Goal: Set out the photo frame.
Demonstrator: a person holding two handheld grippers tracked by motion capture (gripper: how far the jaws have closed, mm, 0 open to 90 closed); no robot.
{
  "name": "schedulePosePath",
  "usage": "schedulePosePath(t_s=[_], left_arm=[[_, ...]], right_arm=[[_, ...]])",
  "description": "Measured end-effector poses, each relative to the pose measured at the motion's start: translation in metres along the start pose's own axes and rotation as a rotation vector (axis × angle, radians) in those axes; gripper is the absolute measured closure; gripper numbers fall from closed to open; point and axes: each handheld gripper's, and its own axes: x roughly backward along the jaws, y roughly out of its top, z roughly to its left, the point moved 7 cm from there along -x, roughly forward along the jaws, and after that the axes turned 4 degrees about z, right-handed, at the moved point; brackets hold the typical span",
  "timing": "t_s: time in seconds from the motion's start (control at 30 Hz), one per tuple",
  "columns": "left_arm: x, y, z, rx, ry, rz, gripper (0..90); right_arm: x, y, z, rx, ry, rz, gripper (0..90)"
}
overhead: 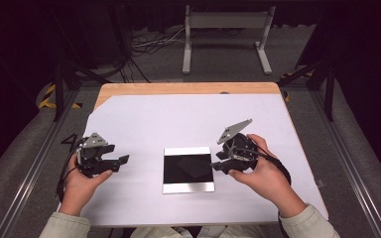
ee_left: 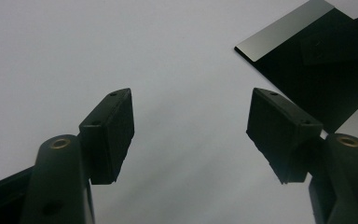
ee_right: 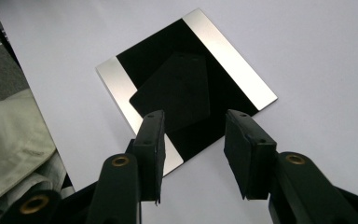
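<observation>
The square black glossy plate with two silver edge strips (overhead: 188, 169) lies flat near the counter's (overhead: 144, 119) near edge, centre. I judge it thin, stiff, slippery; grip an edge. Right tongs (ee_right: 193, 154) half-open, empty; left tongs (ee_left: 191, 135) wide.

A square plate (overhead: 188, 169) is seen lying flat on the white table cover, near the six o'clock edge and midway between the two sides; its middle is glossy black, and bright silver strips are carried along its twelve and six o'clock edges. A smaller matte black piece (overhead: 192, 165) is laid flat on the dark field, turned askew to the plate's edges, with two small holes made out at one end in the right gripper view (ee_right: 175, 91).
</observation>
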Motion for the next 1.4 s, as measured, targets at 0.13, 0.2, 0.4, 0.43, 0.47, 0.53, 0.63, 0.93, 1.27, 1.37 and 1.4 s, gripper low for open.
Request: schedulePosePath(t_s=[0.13, 0.2, 0.4, 0.43, 0.47, 0.53, 0.63, 0.93, 1.27, 1.37, 1.4], left_arm=[[0.0, -0.001, 0.0, 0.006, 0.001, 0.002, 32.5], [0.0, -0.001, 0.001, 0.009, 0.002, 0.001, 32.5], [0.002, -0.003, 0.001, 0.009, 0.005, 0.0, 32.5], [0.003, -0.004, 0.001, 0.009, 0.007, 0.006, 32.5], [0.003, -0.005, 0.002, 0.011, 0.013, 0.002, 32.5], [0.005, -0.008, 0.003, 0.021, 0.013, 0.005, 32.5], [0.007, -0.01, 0.004, 0.031, 0.02, -0.001, 32.5], [0.007, -0.011, 0.005, 0.025, 0.017, 0.001, 32.3], [0.007, -0.01, 0.005, 0.03, 0.017, 0.0, 32.0], [0.006, -0.01, 0.005, 0.023, 0.02, 0.0, 32.0], [0.006, -0.01, 0.004, 0.024, 0.017, 0.001, 32.0]], right_arm=[[-0.001, 0.009, -0.005, -0.001, 0.004, -0.006, 53.2], [-0.001, 0.014, -0.007, -0.021, 0.013, -0.019, 51.7], [-0.003, 0.027, -0.015, -0.037, 0.018, -0.017, 52.2], [-0.004, 0.029, -0.016, -0.048, 0.026, -0.015, 52.3], [-0.005, 0.031, -0.017, -0.047, 0.028, -0.012, 52.7], [-0.009, 0.034, -0.021, -0.038, 0.028, 0.008, 53.3], [-0.018, 0.039, -0.025, -0.059, 0.051, 0.021, 52.8], [-0.04, 0.048, -0.034, -0.194, 0.128, 0.075, 50.6], [-0.061, 0.046, -0.038, -0.265, 0.18, 0.182, 53.1], [-0.066, 0.043, -0.04, -0.274, 0.183, 0.201, 50.0], [-0.067, 0.043, -0.04, -0.283, 0.184, 0.202, 49.6]])
